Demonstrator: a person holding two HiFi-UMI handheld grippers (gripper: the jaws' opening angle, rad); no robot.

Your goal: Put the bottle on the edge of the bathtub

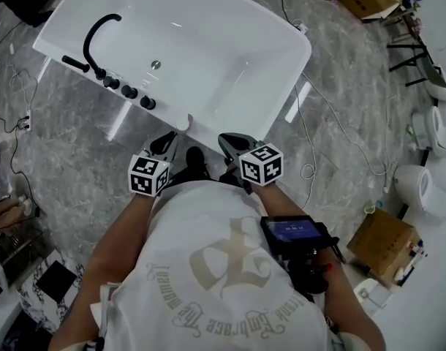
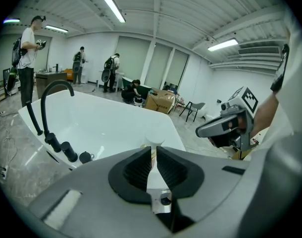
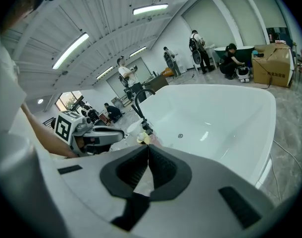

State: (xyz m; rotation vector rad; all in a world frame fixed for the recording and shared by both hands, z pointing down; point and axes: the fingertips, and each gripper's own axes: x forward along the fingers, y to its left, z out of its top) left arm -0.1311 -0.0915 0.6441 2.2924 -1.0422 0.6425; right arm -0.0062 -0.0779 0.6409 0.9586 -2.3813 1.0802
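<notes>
A small bottle with a white cap (image 2: 154, 142) stands on the near rim of the white bathtub (image 1: 230, 134). From above it shows as a white spot (image 1: 185, 123); its yellowish body (image 3: 141, 136) shows in the right gripper view. My left gripper (image 1: 167, 144) sits just short of it, its jaws (image 2: 154, 151) almost shut with only a thin slit and nothing held; the bottle stands beyond the tips. My right gripper (image 1: 227, 144) hovers beside it to the right, pads (image 3: 148, 148) meeting at the tips, empty.
A black faucet (image 1: 99, 39) and several black knobs (image 1: 128, 92) sit on the tub's left rim, and a drain (image 1: 156, 64) in its floor. Cables trail over the marble floor. Cardboard boxes (image 1: 384, 243) and toilets (image 1: 424, 189) stand at right. People work in the background.
</notes>
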